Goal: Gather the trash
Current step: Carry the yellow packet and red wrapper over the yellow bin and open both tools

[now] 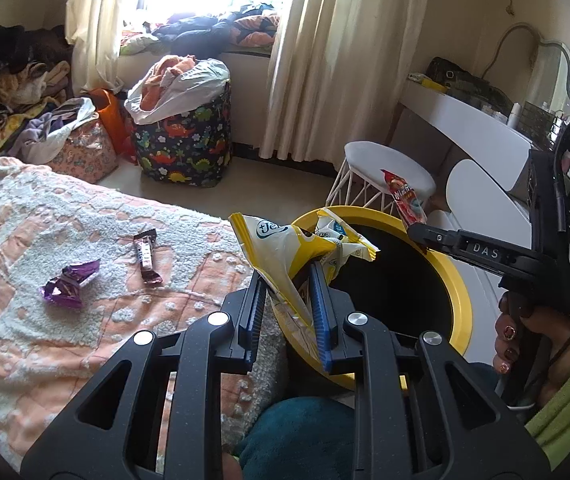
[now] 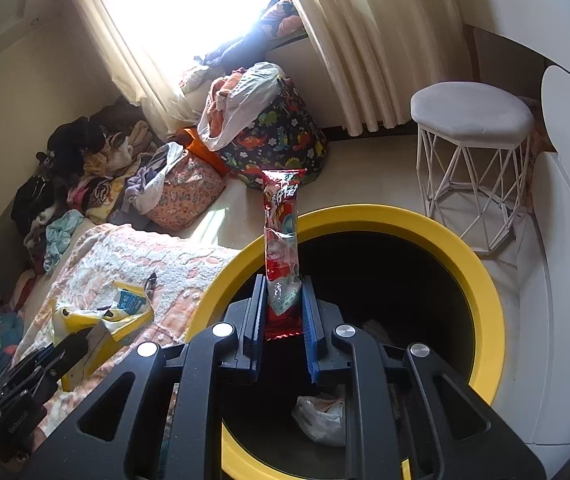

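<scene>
My left gripper (image 1: 287, 276) is shut on a yellow and white snack bag (image 1: 285, 246) and holds it at the near rim of the yellow-rimmed bin (image 1: 459, 292). My right gripper (image 2: 283, 286) is shut on a red wrapper (image 2: 281, 236) above the bin's dark opening (image 2: 481, 276). The right gripper (image 1: 419, 232) and the red wrapper (image 1: 403, 196) also show in the left wrist view. The yellow bag (image 2: 113, 312) shows in the right wrist view. A purple wrapper (image 1: 69, 284) and a brown bar wrapper (image 1: 147, 256) lie on the bed.
The bed has a peach and white blanket (image 1: 45, 340). A white stool (image 2: 473, 160) and a white desk (image 1: 485, 128) stand right of the bin. A dinosaur-print hamper (image 1: 185, 140) and piles of clothes (image 1: 17, 92) lie by the window. Crumpled trash (image 2: 321, 416) lies inside the bin.
</scene>
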### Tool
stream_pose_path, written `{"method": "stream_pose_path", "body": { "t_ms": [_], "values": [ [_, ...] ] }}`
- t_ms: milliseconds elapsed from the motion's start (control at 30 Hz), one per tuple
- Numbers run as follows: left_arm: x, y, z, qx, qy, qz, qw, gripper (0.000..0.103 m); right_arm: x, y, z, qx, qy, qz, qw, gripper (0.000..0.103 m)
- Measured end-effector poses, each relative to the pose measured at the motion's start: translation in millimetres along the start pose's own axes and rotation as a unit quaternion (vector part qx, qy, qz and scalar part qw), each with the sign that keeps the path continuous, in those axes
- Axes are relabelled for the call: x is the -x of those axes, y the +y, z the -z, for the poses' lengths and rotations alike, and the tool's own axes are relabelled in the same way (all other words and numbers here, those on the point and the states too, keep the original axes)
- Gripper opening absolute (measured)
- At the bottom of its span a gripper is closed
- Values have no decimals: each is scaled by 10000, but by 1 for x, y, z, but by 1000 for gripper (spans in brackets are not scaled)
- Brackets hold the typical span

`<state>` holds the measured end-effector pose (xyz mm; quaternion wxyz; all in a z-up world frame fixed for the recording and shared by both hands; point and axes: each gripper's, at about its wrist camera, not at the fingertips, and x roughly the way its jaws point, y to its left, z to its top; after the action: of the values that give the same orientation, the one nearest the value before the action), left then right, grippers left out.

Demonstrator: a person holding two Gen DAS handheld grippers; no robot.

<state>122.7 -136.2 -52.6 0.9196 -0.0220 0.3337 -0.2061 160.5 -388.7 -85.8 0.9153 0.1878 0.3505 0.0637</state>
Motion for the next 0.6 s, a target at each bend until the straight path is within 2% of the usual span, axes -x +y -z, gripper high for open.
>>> {"method": "stream_pose_path", "body": {
  "t_ms": [300, 600],
  "values": [
    [-24, -27, 8, -397, 232, 135, 9989, 16, -4, -20, 0, -338, 113, 67, 9993, 17],
    [-49, -36, 13, -546, 498, 216, 9970, 16, -7, -38, 1, -626, 159, 111, 9978, 19]
  ]
}}
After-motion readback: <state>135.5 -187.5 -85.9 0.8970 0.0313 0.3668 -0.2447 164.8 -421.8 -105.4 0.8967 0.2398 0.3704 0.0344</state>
